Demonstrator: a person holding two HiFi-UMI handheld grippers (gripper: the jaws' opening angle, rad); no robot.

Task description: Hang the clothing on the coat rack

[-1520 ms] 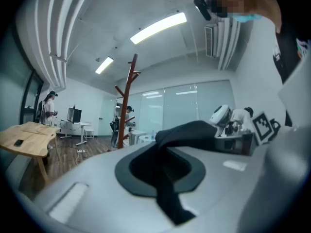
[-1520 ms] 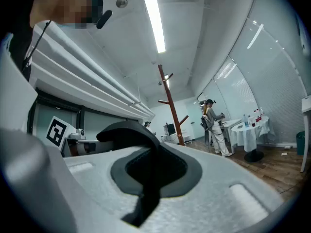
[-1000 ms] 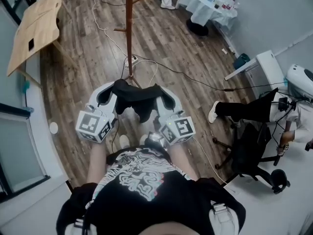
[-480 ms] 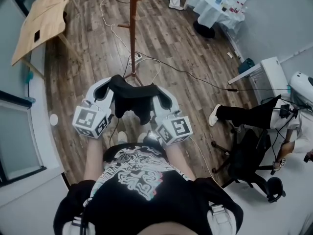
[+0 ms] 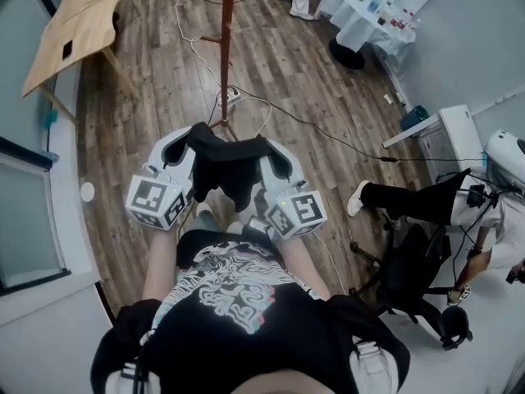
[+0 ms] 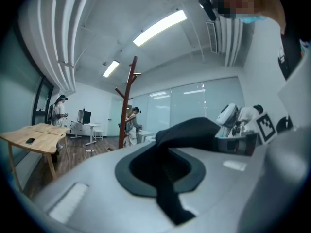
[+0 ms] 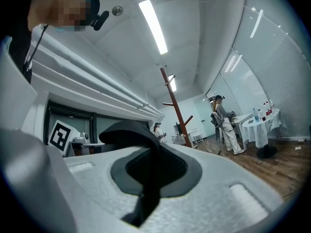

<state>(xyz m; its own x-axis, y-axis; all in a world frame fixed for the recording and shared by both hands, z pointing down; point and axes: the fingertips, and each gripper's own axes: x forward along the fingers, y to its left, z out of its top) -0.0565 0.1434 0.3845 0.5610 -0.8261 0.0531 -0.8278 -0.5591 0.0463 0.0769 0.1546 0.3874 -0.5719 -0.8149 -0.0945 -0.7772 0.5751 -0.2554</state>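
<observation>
The dark garment [image 5: 230, 169] hangs slack between my two grippers, held out level in front of my chest, above the wood floor [image 5: 148, 105]. My left gripper [image 5: 195, 138] is clenched on one edge of the cloth and my right gripper [image 5: 267, 148] is clamped on the other. The rack [image 5: 226, 48] stands ahead, well apart from the garment.

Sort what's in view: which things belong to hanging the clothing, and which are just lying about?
Part of the job:
- black garment, pinched by the left gripper and the right gripper
- wooden coat rack, standing ahead

Just lying about:
- wooden table
- white-clothed round table
- office chair
- floor cables
</observation>
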